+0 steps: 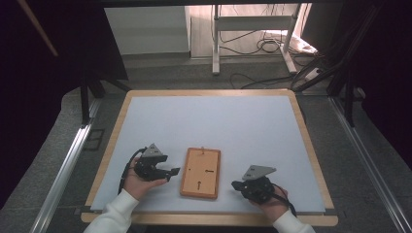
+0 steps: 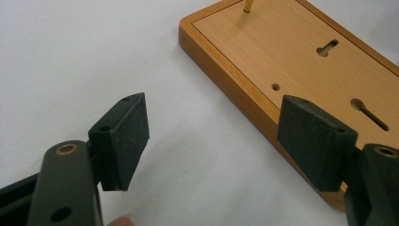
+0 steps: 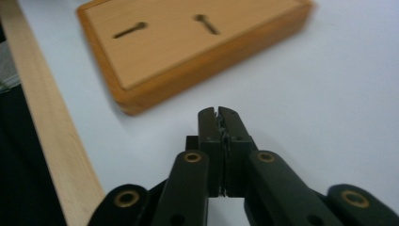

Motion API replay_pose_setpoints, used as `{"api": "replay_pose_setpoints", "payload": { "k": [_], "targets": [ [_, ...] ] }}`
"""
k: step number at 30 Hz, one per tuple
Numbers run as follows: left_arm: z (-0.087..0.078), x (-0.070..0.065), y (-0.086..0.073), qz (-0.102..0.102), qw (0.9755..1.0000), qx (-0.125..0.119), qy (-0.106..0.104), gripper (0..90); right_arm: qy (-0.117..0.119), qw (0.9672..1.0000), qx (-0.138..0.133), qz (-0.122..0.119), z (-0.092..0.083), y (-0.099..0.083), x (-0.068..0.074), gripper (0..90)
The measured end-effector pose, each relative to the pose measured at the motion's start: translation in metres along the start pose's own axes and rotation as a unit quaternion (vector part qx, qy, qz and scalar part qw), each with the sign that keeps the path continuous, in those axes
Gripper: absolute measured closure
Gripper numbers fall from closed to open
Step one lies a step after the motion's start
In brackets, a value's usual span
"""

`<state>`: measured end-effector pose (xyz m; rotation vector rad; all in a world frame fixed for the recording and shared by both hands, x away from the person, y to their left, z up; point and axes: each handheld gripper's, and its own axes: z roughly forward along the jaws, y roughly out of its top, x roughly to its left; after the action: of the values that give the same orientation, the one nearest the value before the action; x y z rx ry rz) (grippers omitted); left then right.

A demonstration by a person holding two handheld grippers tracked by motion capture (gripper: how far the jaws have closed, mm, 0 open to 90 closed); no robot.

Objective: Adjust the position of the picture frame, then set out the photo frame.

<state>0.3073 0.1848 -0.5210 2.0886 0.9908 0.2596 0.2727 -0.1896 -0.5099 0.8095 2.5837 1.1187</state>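
A flat wooden frame [image 1: 200, 173] lies back-side up near the table's front edge, with keyhole slots in its panel. My left gripper [image 1: 171, 172] sits just left of it, open, its jaws spread wide with nothing between them. In the left gripper view the frame's long edge [image 2: 244, 89] runs past the right pad [image 2: 313, 141], and a small brass peg [image 2: 247, 4] stands at the frame's far end. My right gripper [image 1: 237, 185] rests to the frame's right, shut and empty. In the right gripper view its fingertips [image 3: 218, 116] point at the frame's corner [image 3: 136, 106].
The white table top [image 1: 214, 126] has a wooden rim [image 1: 311, 145]; its front strip [image 3: 51, 141] runs close beside my right gripper. Beyond the table are a white stand's legs [image 1: 216, 48], floor cables [image 1: 262, 46] and dark curtains.
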Motion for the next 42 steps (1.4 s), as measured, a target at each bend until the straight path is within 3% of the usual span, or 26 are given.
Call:
{"api": "replay_pose_setpoints", "payload": {
  "k": [5,7,13,17,25,36,42],
  "targets": [
    [0.001,-0.001,0.000,0.001,1.0000,-0.002,-0.001,26.4,-0.030,0.9987,-0.026,0.031,-0.017,-0.012,-0.022,82.4],
    [0.001,-0.001,0.000,0.002,1.0000,-0.003,-0.001,26.5,-0.038,0.9977,-0.033,0.045,-0.018,-0.014,-0.028,74.3],
    [0.000,-0.001,0.000,0.006,0.9999,-0.010,0.000,26.5,-0.072,0.9951,-0.037,0.056,-0.015,-0.017,-0.032,44.6],
    [0.001,0.000,0.000,0.009,0.9999,-0.012,0.000,26.5,-0.094,0.9923,-0.053,0.061,-0.017,-0.017,-0.033,31.7],
    [0.005,-0.001,0.004,0.021,0.9997,-0.015,-0.007,26.4,-0.101,0.9913,-0.056,0.063,-0.018,-0.021,-0.034,25.2],
    [0.015,0.000,0.018,0.049,0.9980,-0.031,-0.026,26.3,-0.109,0.9901,-0.059,0.066,-0.022,-0.025,-0.032,24.6],
    [0.023,0.000,0.034,0.063,0.9975,-0.019,-0.027,26.9,-0.106,0.9911,-0.054,0.060,-0.019,-0.024,-0.030,24.4]
  ]
}}
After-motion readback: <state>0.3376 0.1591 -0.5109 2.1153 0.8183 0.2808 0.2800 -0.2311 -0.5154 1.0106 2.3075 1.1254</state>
